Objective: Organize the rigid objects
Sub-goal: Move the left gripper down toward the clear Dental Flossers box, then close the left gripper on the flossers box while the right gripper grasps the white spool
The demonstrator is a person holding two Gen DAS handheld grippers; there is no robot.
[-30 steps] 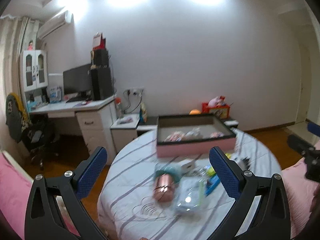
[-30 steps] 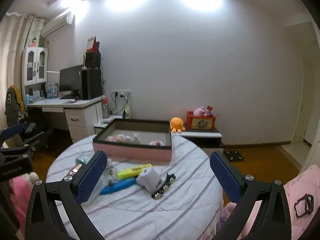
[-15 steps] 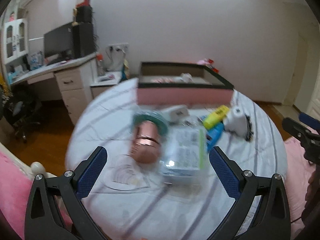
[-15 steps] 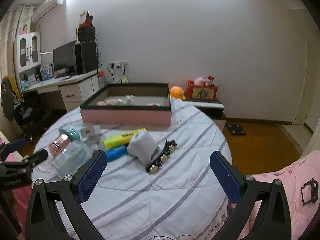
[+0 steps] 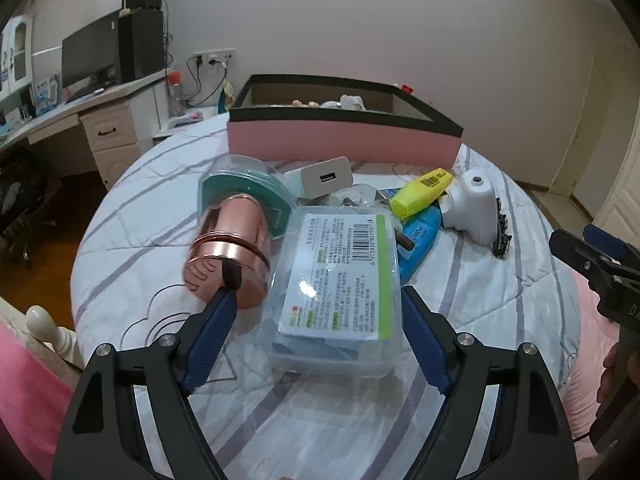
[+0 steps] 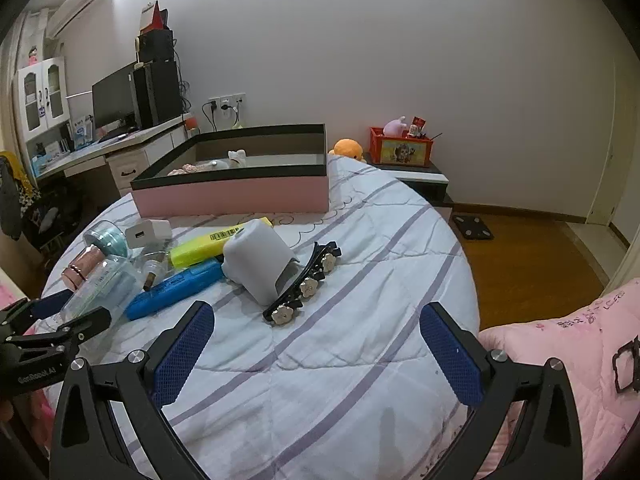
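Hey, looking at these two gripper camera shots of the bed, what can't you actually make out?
- Pink box contents: in both views its front wall hides all but the tops of a few small items.
- Clear plastic case: in the left wrist view its label print is too small to read.
- Left gripper: its jaws have just been closing around the case; whether the pads touch it is unclear.

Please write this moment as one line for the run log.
left gripper: jaws just closing, astride clear plastic case, no grip seen | right gripper: open, empty, above bedspread | pink box: behind pile
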